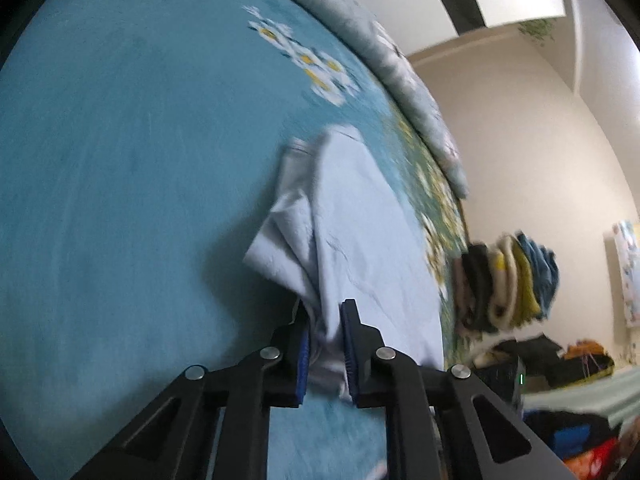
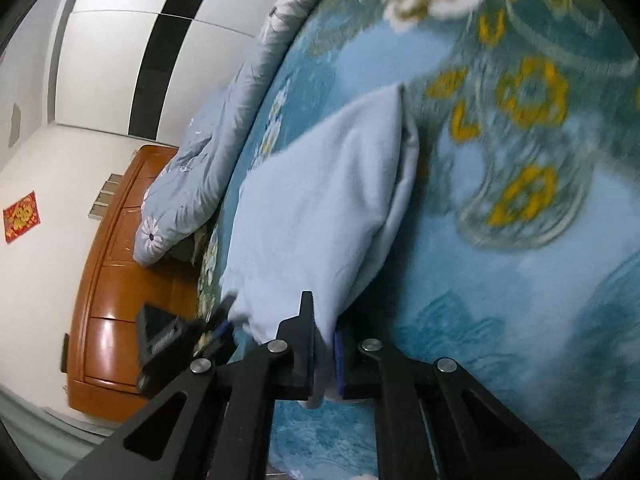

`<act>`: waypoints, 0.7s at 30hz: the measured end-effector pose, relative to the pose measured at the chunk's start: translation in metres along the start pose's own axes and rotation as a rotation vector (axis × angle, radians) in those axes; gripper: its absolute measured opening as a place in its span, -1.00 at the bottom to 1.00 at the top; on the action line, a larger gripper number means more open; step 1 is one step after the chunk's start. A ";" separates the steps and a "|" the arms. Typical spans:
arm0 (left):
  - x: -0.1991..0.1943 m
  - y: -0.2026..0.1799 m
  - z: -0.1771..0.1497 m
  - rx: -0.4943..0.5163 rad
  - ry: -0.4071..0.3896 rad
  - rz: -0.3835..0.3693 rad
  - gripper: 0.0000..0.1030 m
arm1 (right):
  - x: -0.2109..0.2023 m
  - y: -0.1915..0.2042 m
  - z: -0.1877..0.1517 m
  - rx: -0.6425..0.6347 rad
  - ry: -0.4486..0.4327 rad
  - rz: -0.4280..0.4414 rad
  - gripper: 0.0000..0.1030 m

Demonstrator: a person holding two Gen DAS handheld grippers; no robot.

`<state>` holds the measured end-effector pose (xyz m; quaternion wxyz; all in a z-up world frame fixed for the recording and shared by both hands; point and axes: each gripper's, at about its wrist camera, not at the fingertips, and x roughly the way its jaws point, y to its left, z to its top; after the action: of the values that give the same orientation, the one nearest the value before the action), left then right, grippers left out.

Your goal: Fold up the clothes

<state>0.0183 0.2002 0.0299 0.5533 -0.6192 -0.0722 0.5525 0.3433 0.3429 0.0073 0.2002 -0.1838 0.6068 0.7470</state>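
A pale blue garment [image 1: 352,216] lies partly folded on a teal flowered blanket [image 1: 120,160]. My left gripper [image 1: 325,312] is shut on one bunched corner of it, with cloth pinched between the blue pads. The same garment [image 2: 320,208] shows in the right wrist view, lifted and draped toward the camera. My right gripper [image 2: 323,312] is shut on another edge of it. The left gripper [image 2: 192,336] shows at the lower left of the right wrist view, close beside the right one.
A grey flowered quilt [image 2: 200,168] lies bunched along the far edge of the bed. A stack of folded clothes [image 1: 508,280] sits at the bed's edge. More clothes [image 1: 560,360] lie beyond. A wooden headboard [image 2: 116,280] stands against the wall.
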 end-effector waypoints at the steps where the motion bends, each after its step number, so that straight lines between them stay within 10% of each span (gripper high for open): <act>1: -0.003 -0.001 -0.004 0.011 0.003 0.004 -0.70 | -0.007 0.001 0.002 -0.012 -0.014 0.000 -0.86; 6: -0.016 -0.003 -0.021 0.061 0.003 0.040 -0.71 | -0.030 0.001 0.007 -0.057 -0.053 -0.012 -0.87; 12: -0.029 -0.018 -0.022 0.185 -0.110 0.266 -0.64 | -0.024 -0.004 0.005 -0.075 -0.032 -0.037 -0.86; 16: -0.030 -0.024 -0.021 0.251 -0.150 0.347 -0.04 | -0.023 -0.004 0.006 -0.080 -0.025 -0.051 -0.82; 21: -0.028 -0.031 -0.019 0.328 -0.190 0.426 0.16 | -0.019 -0.003 0.006 -0.072 -0.029 -0.093 -0.82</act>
<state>0.0388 0.1807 0.0667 0.5084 -0.4681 0.0983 0.7161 0.3611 0.3482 0.0160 0.2367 -0.2079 0.5672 0.7609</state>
